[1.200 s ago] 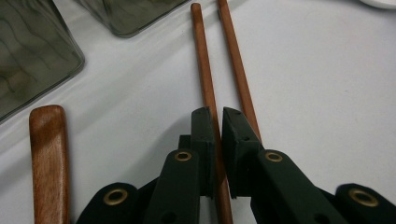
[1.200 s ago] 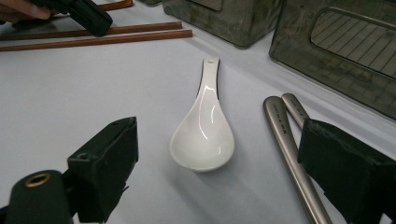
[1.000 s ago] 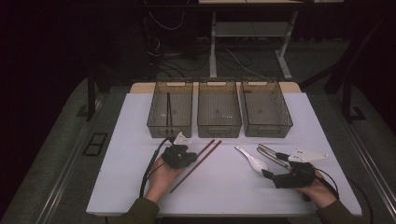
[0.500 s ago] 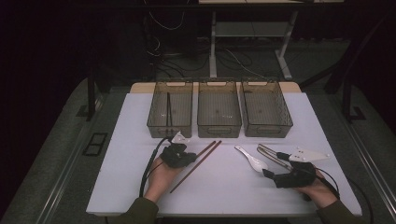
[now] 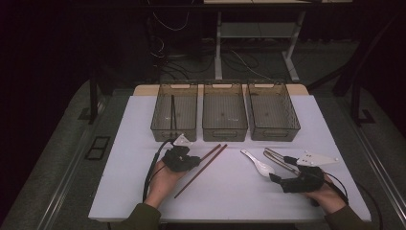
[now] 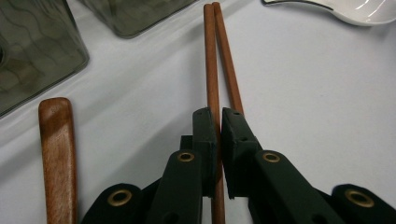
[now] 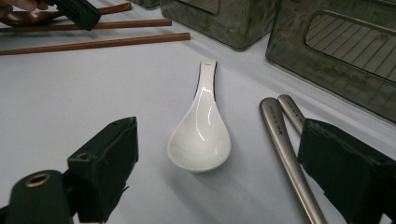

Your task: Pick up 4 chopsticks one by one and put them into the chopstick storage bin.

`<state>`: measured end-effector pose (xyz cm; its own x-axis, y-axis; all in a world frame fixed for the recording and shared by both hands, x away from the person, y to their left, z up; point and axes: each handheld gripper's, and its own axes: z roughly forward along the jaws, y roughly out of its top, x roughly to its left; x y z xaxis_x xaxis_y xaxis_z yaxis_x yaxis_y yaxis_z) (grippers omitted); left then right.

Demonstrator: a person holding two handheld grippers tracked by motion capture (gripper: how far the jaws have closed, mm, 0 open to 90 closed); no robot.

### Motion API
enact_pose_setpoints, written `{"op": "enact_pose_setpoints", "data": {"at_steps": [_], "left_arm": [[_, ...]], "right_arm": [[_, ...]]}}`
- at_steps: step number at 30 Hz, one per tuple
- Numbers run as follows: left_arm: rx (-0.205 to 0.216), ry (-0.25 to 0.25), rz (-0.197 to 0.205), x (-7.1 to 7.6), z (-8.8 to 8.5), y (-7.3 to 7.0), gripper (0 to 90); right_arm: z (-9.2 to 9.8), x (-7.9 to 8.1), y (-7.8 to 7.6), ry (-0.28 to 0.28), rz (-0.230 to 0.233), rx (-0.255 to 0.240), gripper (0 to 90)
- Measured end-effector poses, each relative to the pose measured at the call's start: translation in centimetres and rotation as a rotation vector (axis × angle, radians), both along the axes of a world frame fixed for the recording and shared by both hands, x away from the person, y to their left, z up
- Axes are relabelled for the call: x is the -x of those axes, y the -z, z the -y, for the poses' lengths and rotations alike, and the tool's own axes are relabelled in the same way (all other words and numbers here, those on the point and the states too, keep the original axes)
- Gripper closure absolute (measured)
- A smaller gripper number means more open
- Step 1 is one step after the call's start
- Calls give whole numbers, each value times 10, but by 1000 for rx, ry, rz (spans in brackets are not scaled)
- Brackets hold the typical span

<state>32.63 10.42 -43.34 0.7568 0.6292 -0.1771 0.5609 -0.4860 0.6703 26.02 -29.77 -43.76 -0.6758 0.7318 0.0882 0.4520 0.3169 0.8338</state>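
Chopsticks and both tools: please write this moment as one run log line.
left tool: shut on one brown chopstick | right tool: open, white spoon between jaws, untouched | trays: behind

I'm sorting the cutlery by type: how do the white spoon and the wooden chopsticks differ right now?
The white spoon is glossy ceramic, short, with a broad bowl; the wooden chopsticks are matt reddish-brown, long and thin. The spoon lies free between the open jaws of the right hand-held gripper; one chopstick is pinched by the left hand-held gripper. Both lie on the white table, outside the bins.
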Motion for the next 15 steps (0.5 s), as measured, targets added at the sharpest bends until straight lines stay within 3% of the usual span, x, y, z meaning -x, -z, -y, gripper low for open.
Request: {"op": "enact_pose_setpoints", "data": {"at_steps": [5,15], "left_arm": [[-1,13,-15,2,0,-3,839],[12,36,-9,5,-3,-17,839]], "right_arm": [[0,1,0,-1,4,-1,122],[2,1,-2,-1,6,-5,122]]}}
